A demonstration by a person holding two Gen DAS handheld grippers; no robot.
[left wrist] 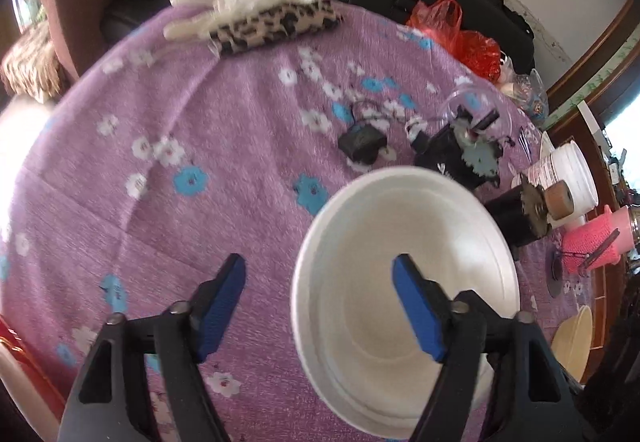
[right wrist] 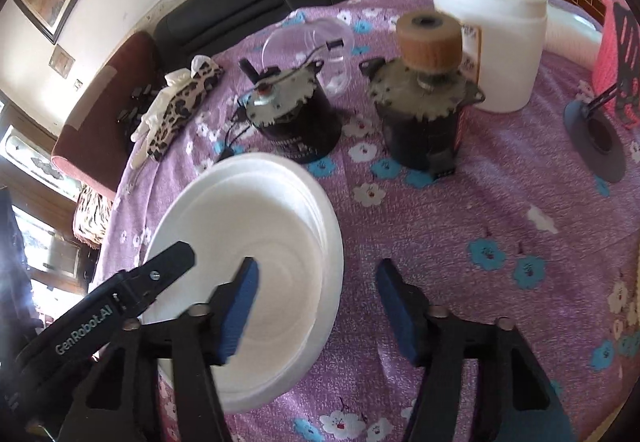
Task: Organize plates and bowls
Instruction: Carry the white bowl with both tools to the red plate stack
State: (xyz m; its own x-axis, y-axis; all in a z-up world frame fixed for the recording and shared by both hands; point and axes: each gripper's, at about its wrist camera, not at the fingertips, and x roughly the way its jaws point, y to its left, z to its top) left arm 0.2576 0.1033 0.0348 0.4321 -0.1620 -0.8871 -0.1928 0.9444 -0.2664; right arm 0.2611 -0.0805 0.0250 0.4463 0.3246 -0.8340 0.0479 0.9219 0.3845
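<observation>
Left gripper (left wrist: 320,308): seen partly open; one blue pad (left wrist: 418,312) is placed inside the stack of white foam bowls (left wrist: 404,238), the other outside over the cloth, the left rim being straddled. No contact with the rim can be confirmed.
Right gripper (right wrist: 316,308): seen partly open; the right rim of the same stack (right wrist: 256,209) is straddled, one pad within, one outside. Whether the rim is pinched cannot be told.
Bowl stack: set upright on the purple flowered tablecloth (left wrist: 200,129), near the table's front edge, between the two grippers; several nested rims are visible, the exact count cannot be told.
Black cylindrical motors: two are counted (right wrist: 294,121) (right wrist: 424,117), just behind the stack.
White plastic tub (right wrist: 490,29): one, behind the right-hand motor.
Red plastic bag (left wrist: 460,37): one, at the far edge.
</observation>
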